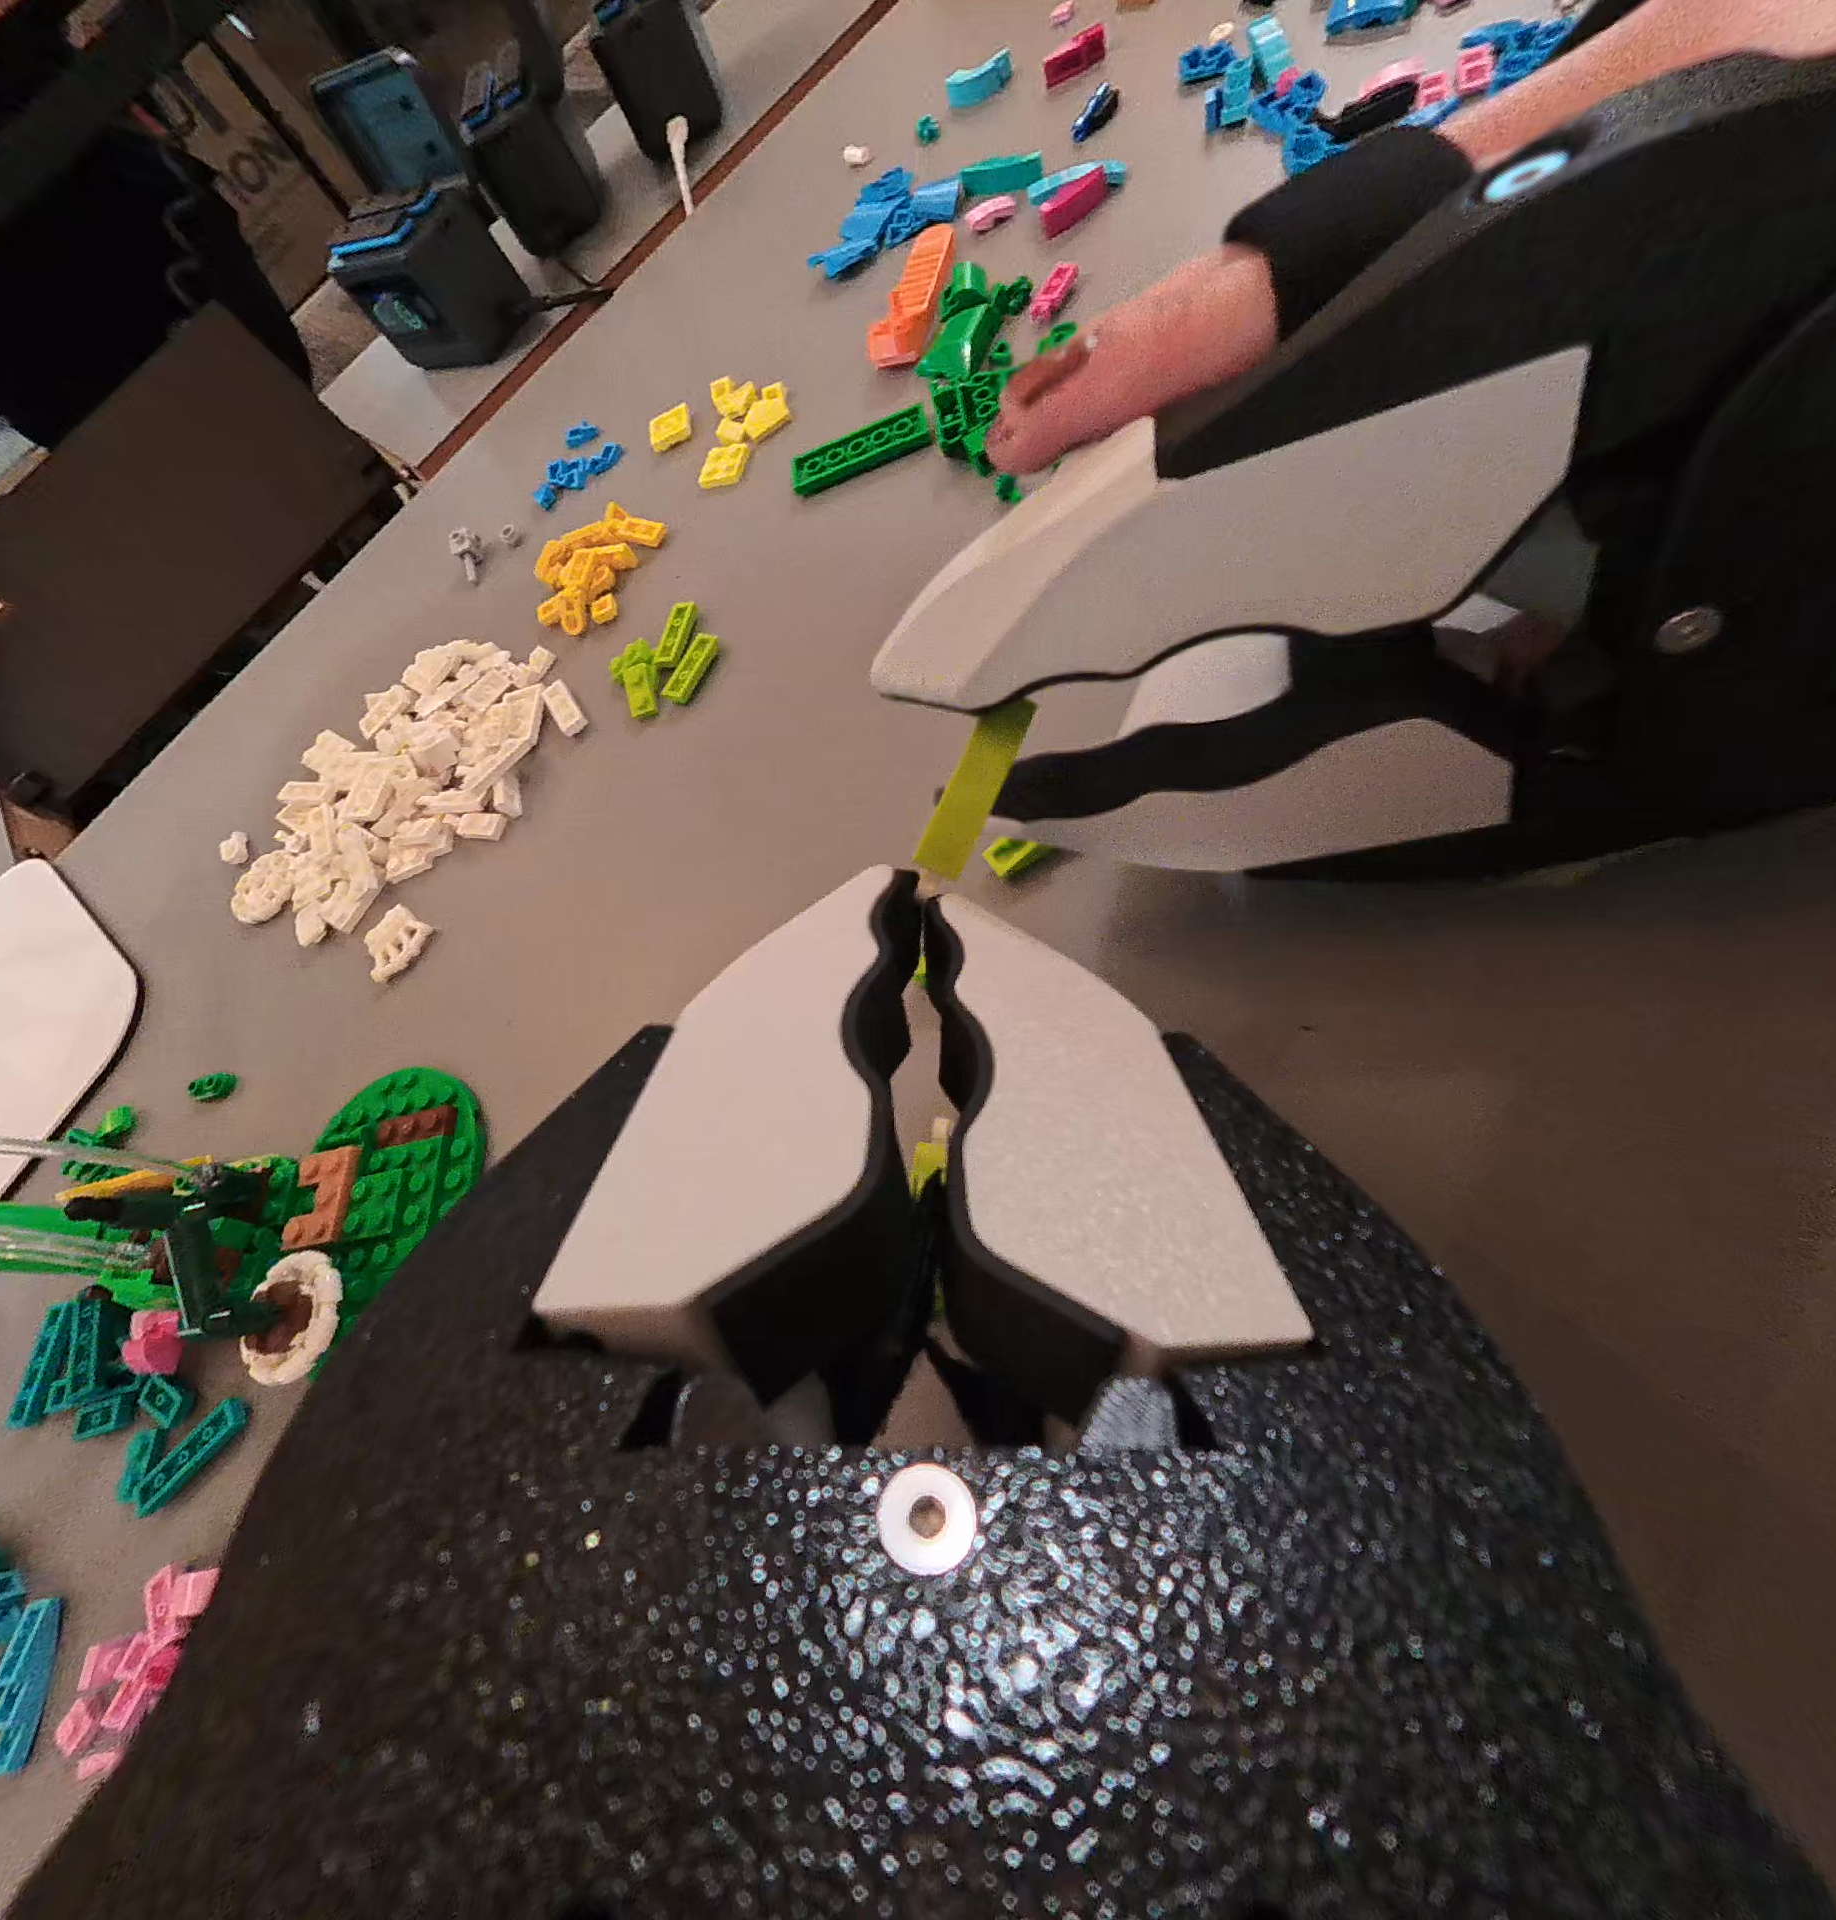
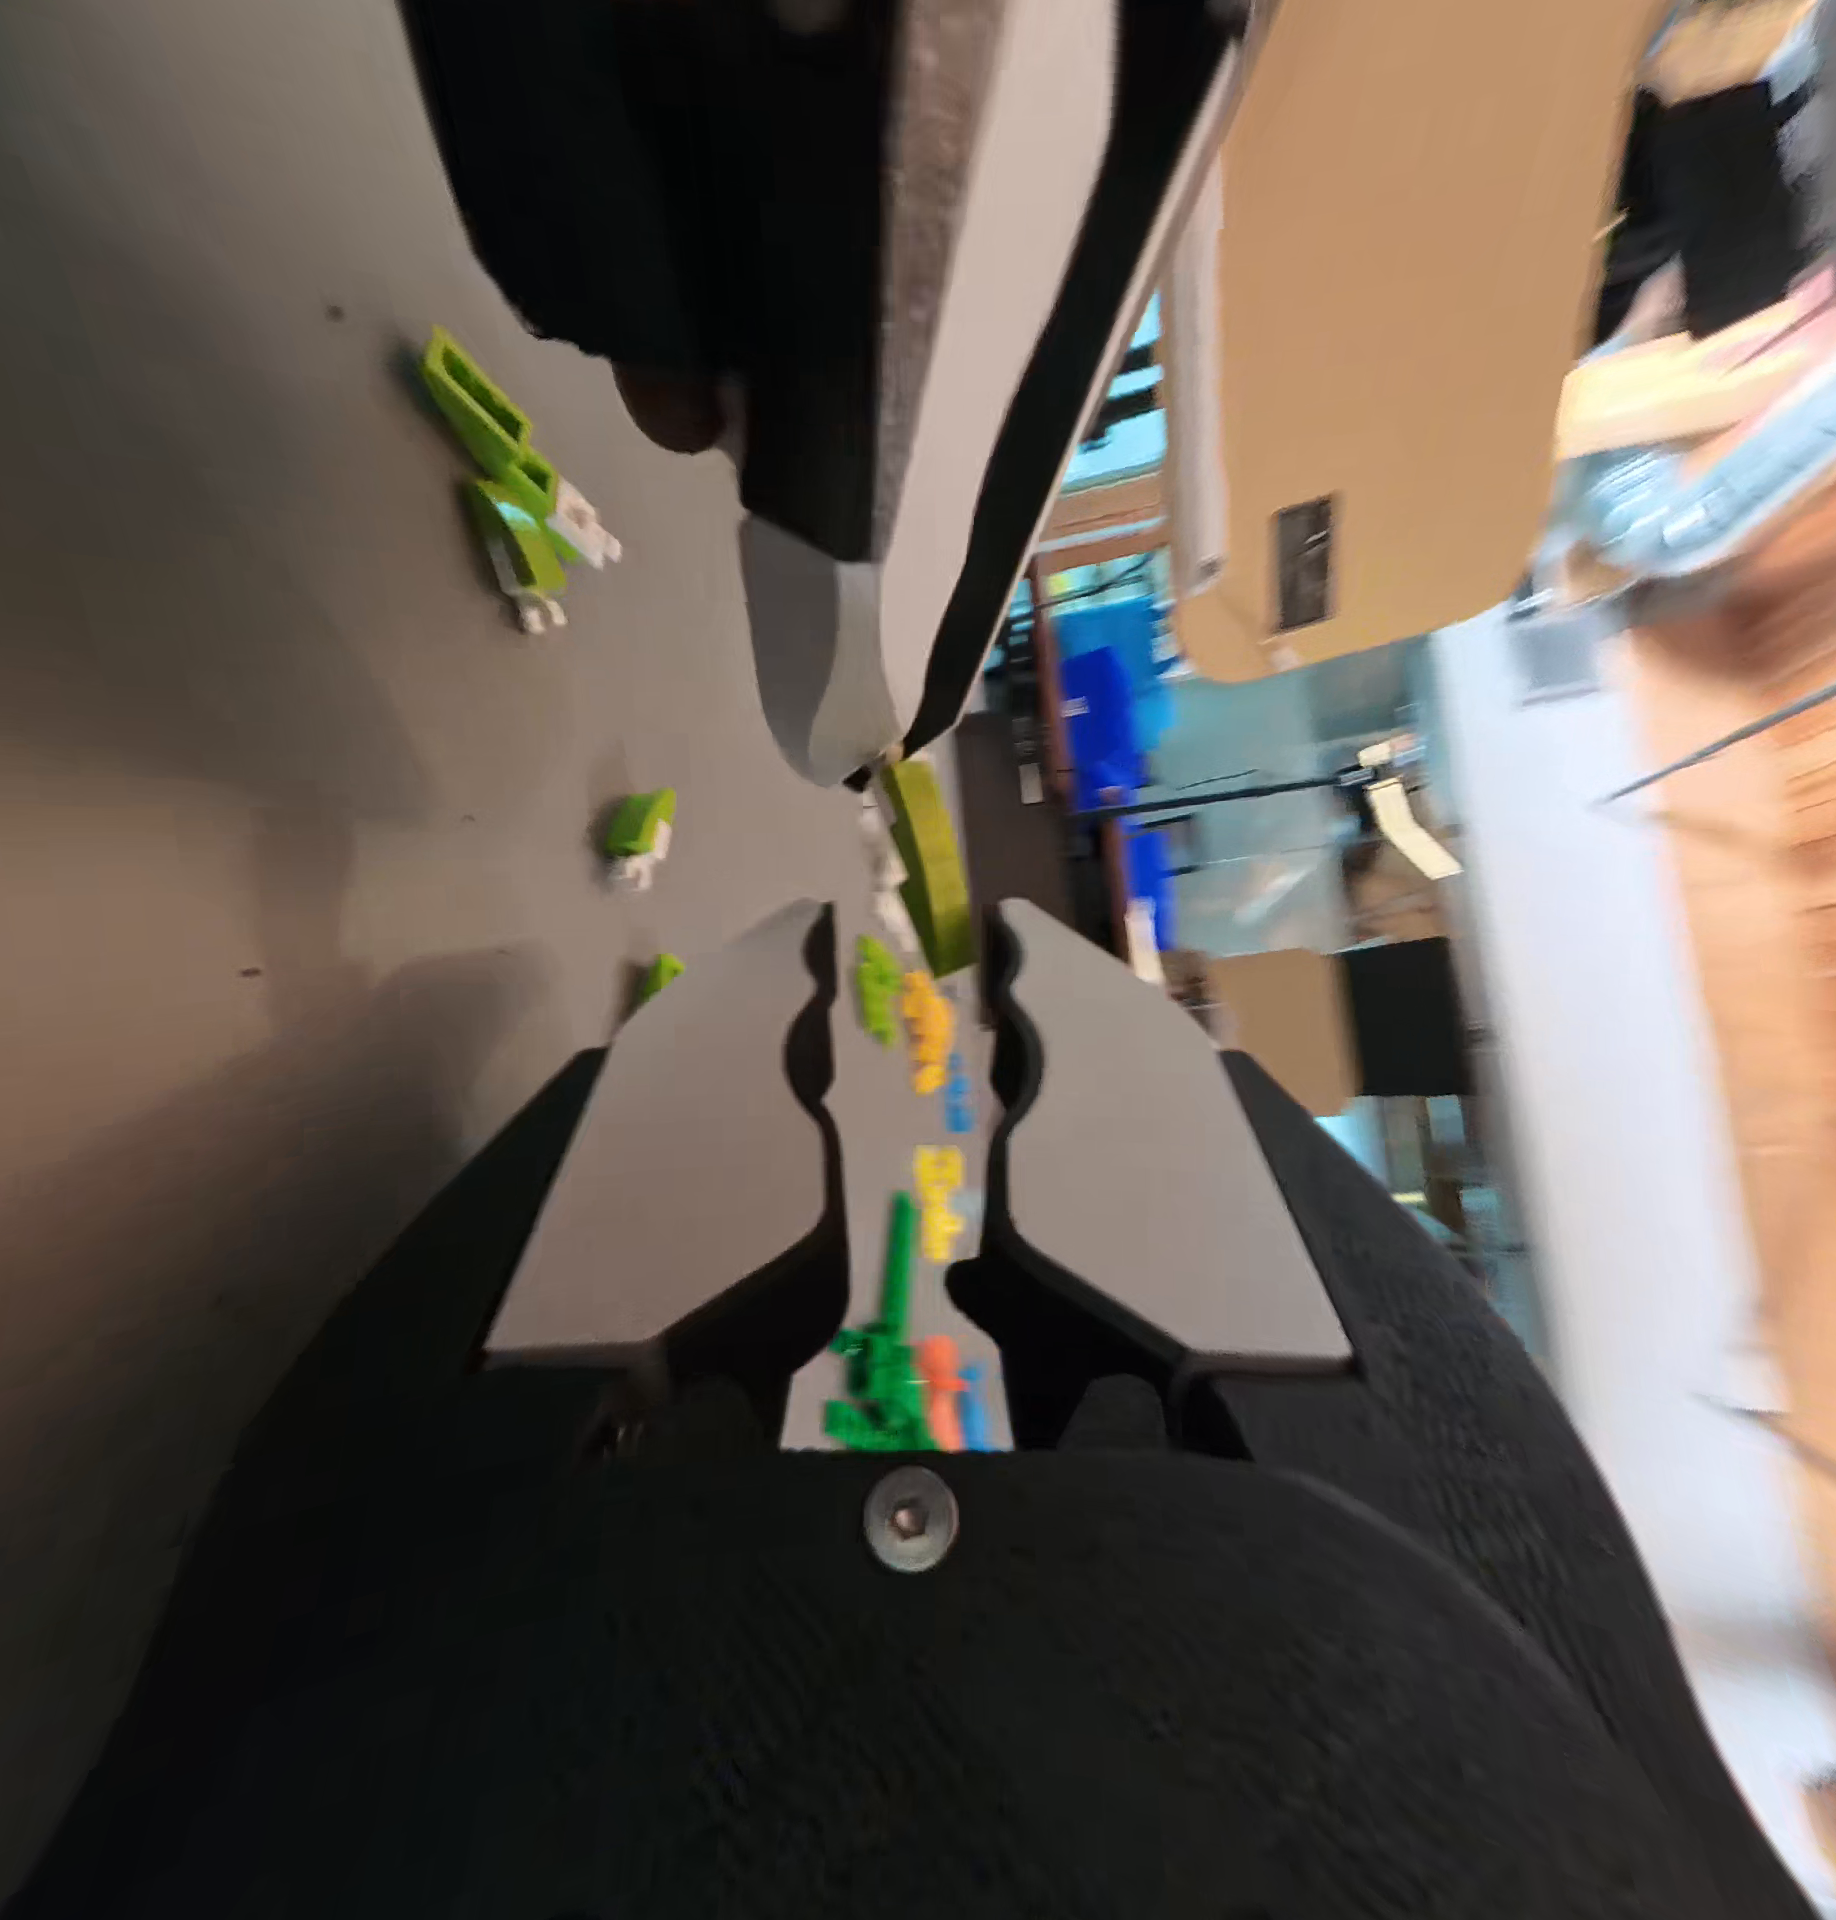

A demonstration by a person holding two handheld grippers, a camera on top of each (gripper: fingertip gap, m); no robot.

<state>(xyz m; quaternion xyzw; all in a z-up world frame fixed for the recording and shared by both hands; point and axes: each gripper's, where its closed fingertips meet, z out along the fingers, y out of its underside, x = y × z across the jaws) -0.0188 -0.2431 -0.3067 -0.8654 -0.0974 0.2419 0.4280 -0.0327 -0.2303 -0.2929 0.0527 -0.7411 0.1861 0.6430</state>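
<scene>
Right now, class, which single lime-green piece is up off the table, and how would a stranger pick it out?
Start at the grey table and find the two grippers meeting tip to tip. The left gripper is pinched shut on the lower end of a long lime-green strip, whose top reaches between the open right gripper's fingers. Unlike the lime bricks lying nearby, it stands upright in the air.

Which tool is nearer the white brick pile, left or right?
Left. The left tool has the white brick pile just off its left side; the right tool sits farther off, beyond the lime strip.
</scene>
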